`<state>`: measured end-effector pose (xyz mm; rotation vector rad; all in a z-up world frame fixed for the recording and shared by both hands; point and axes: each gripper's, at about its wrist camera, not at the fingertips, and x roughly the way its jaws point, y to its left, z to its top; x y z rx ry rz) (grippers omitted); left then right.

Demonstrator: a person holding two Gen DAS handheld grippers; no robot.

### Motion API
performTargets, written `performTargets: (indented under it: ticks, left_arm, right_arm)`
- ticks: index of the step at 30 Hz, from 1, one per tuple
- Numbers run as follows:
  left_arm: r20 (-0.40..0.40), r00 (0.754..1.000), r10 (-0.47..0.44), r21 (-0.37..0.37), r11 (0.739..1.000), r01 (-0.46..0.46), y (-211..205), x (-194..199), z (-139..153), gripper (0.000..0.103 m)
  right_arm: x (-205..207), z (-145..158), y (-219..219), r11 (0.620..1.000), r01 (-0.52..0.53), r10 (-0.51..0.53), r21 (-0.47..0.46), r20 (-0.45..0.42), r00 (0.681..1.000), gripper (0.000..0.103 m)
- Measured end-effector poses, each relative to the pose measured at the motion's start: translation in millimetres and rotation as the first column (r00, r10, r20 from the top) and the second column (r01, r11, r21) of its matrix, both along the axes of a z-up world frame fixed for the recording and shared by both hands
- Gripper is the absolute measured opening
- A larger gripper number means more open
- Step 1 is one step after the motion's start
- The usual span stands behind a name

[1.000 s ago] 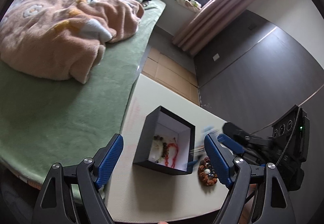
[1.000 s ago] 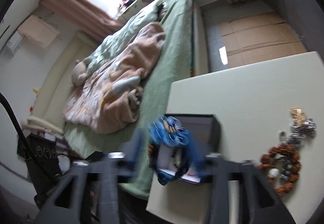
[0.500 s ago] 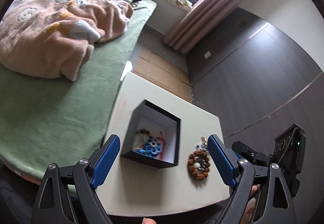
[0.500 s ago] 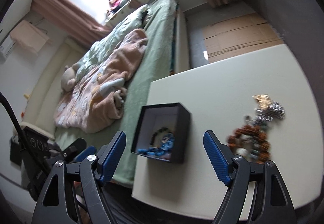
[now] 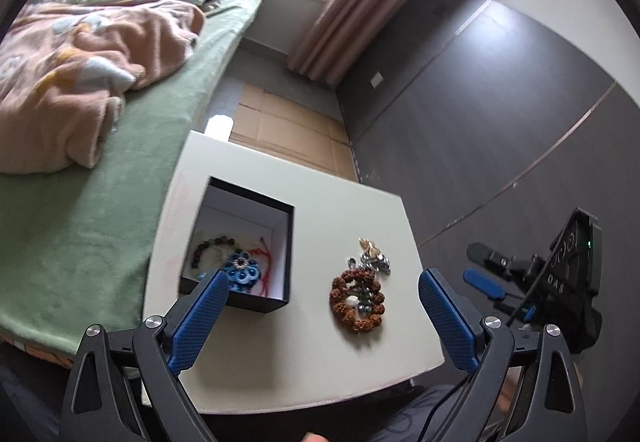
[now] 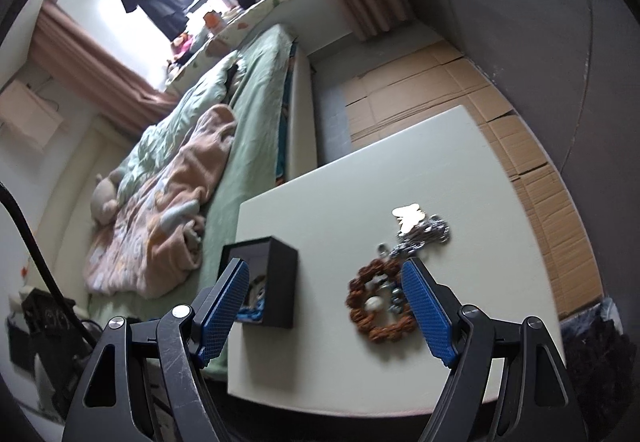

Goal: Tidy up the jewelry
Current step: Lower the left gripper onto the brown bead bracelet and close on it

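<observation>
A black box with a white inside stands on the pale table. In it lie a blue flower piece, a dark bead bracelet and a red cord. To its right on the table lie a brown bead bracelet and a silver and gold cluster. My left gripper is open and empty, held above the table's near edge. My right gripper is open and empty, with the brown bracelet between its fingers in view.
A bed with a green sheet and a pink blanket borders the table's left side. Cardboard covers the floor beyond the table. A dark wall stands to the right. The right gripper's body shows at the left wrist view's right edge.
The right gripper held the blue flower piece over the box, opened and drew back; the piece now lies in the box. Both cameras have pulled back and shifted toward the brown bracelet.
</observation>
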<state>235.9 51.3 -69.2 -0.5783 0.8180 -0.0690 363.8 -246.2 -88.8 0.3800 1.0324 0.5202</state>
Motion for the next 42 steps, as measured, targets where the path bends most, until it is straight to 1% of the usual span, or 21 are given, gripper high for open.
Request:
performTargets:
  ticks: [3, 9, 11, 12, 13, 14, 16, 19, 20, 22, 24, 27, 30, 32, 33, 34, 37, 39, 40, 41, 42]
  left_arm:
    - [-0.012, 1.0, -0.02, 0.021, 1.0, 0.02, -10, 10, -1, 0.096]
    - [-0.032, 0.996, -0.082, 0.097, 0.992, 0.085, -36, 34, -4, 0.096]
    - [-0.034, 0.993, -0.109, 0.123, 0.986, 0.112, -46, 41, -5, 0.094]
    - [-0.041, 0.991, -0.126, 0.136, 0.982, 0.13, -51, 45, -7, 0.091]
    - [-0.055, 0.988, -0.148, 0.151, 0.976, 0.154, -57, 51, -9, 0.086]
    - [-0.08, 0.981, -0.175, 0.169, 0.968, 0.187, -65, 58, -12, 0.084]
    - [-0.134, 0.965, -0.225, 0.2, 0.948, 0.249, -77, 69, -20, 0.073]
    - [-0.197, 0.943, -0.268, 0.247, 0.917, 0.312, -92, 84, -37, 0.071]
    - [-0.214, 0.938, -0.271, 0.254, 0.912, 0.322, -95, 88, -42, 0.071]
    - [-0.245, 0.928, -0.279, 0.257, 0.904, 0.34, -100, 96, -53, 0.061]
    - [-0.274, 0.918, -0.287, 0.253, 0.9, 0.356, -102, 104, -64, 0.056]
    - [-0.301, 0.907, -0.294, 0.275, 0.884, 0.378, -111, 116, -77, 0.054]
    - [-0.336, 0.888, -0.314, 0.29, 0.862, 0.415, -119, 125, -90, 0.053]
    - [-0.371, 0.879, -0.299, 0.315, 0.85, 0.422, -124, 131, -98, 0.053]
    - [-0.385, 0.876, -0.29, 0.324, 0.846, 0.423, -125, 132, -102, 0.05]
    - [-0.4, 0.87, -0.288, 0.323, 0.844, 0.428, -127, 135, -108, 0.045]
    - [-0.432, 0.854, -0.29, 0.326, 0.832, 0.448, -131, 139, -122, 0.042]
    - [-0.444, 0.85, -0.284, 0.33, 0.83, 0.45, -132, 140, -128, 0.041]
    - [-0.447, 0.849, -0.281, 0.326, 0.832, 0.448, -131, 142, -131, 0.039]
    - [-0.436, 0.856, -0.279, 0.324, 0.839, 0.438, -130, 142, -131, 0.038]
    - [-0.437, 0.857, -0.274, 0.32, 0.843, 0.433, -129, 144, -132, 0.038]
  right_arm:
    - [10, -11, -13, 1.0, 0.02, -0.02, 0.008, -0.024, 1.0, 0.079]
    - [30, -31, -31, 0.997, 0.05, -0.046, 0.052, -0.071, 0.996, 0.079]
    - [33, -38, -38, 0.995, 0.062, -0.056, 0.077, -0.073, 0.996, 0.079]
    - [33, -43, -43, 0.993, 0.069, -0.061, 0.095, -0.08, 0.995, 0.079]
    - [34, -49, -47, 0.991, 0.075, -0.066, 0.107, -0.087, 0.994, 0.079]
    - [34, -54, -50, 0.99, 0.08, -0.07, 0.113, -0.092, 0.993, 0.079]
    - [33, -64, -57, 0.988, 0.097, -0.085, 0.119, -0.107, 0.991, 0.079]
    - [30, -75, -65, 0.985, 0.112, -0.097, 0.134, -0.116, 0.989, 0.079]
    - [30, -80, -68, 0.983, 0.12, -0.103, 0.139, -0.122, 0.987, 0.079]
    - [31, -91, -72, 0.982, 0.14, -0.119, 0.126, -0.155, 0.981, 0.079]
    - [33, -97, -77, 0.98, 0.146, -0.124, 0.137, -0.161, 0.979, 0.079]
    - [36, -108, -81, 0.98, 0.161, -0.137, 0.119, -0.187, 0.973, 0.079]
    - [39, -115, -87, 0.976, 0.17, -0.141, 0.138, -0.201, 0.969, 0.079]
    - [39, -117, -90, 0.973, 0.181, -0.149, 0.142, -0.21, 0.966, 0.079]
    - [39, -116, -92, 0.972, 0.183, -0.15, 0.151, -0.205, 0.967, 0.079]
    - [38, -115, -92, 0.971, 0.183, -0.151, 0.153, -0.197, 0.969, 0.079]
    - [38, -114, -94, 0.969, 0.185, -0.152, 0.162, -0.196, 0.969, 0.079]
    - [39, -112, -94, 0.97, 0.18, -0.148, 0.164, -0.189, 0.971, 0.079]
    - [40, -113, -94, 0.971, 0.178, -0.147, 0.161, -0.189, 0.971, 0.079]
    - [41, -114, -93, 0.971, 0.178, -0.146, 0.162, -0.192, 0.97, 0.079]
    - [41, -115, -92, 0.971, 0.176, -0.142, 0.164, -0.198, 0.97, 0.079]
